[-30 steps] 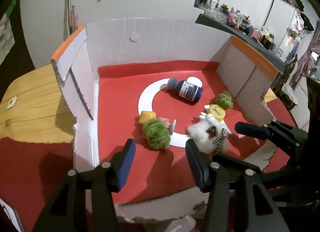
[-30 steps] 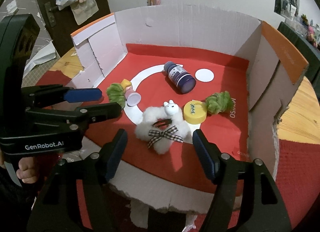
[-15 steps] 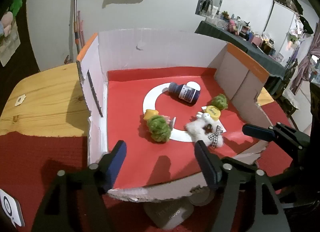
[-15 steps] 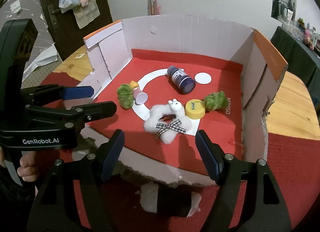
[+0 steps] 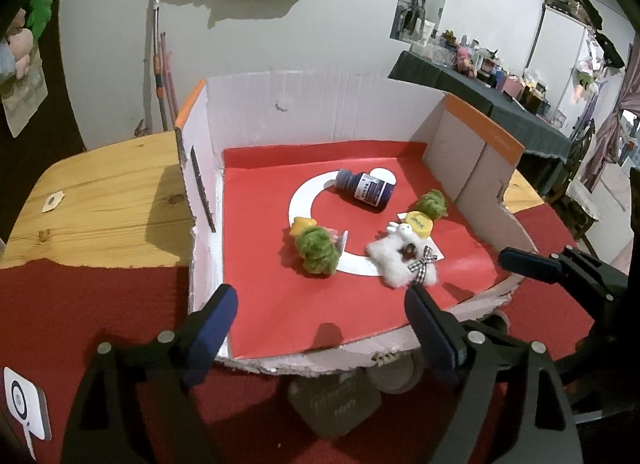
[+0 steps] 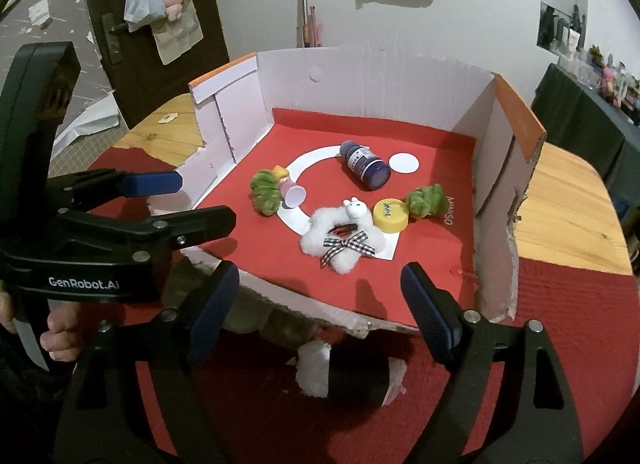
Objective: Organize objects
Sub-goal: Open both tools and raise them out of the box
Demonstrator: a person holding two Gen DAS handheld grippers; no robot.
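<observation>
Left gripper point(image 5: 320, 322) and right gripper point(image 6: 320, 304): jaws spread wide, just been opening, nothing between them. Beyond both, the fluffy white plush llama with checked bow point(image 6: 340, 240) lies inside the red-floored cardboard box point(image 6: 516, 131), with the dark blue plastic bottle point(image 6: 366, 165) farther back.

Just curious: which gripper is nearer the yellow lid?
Right. The right gripper faces the yellow lid head-on; the left gripper stands farther left. Both jaws have just been opening, with nothing between them.
</observation>
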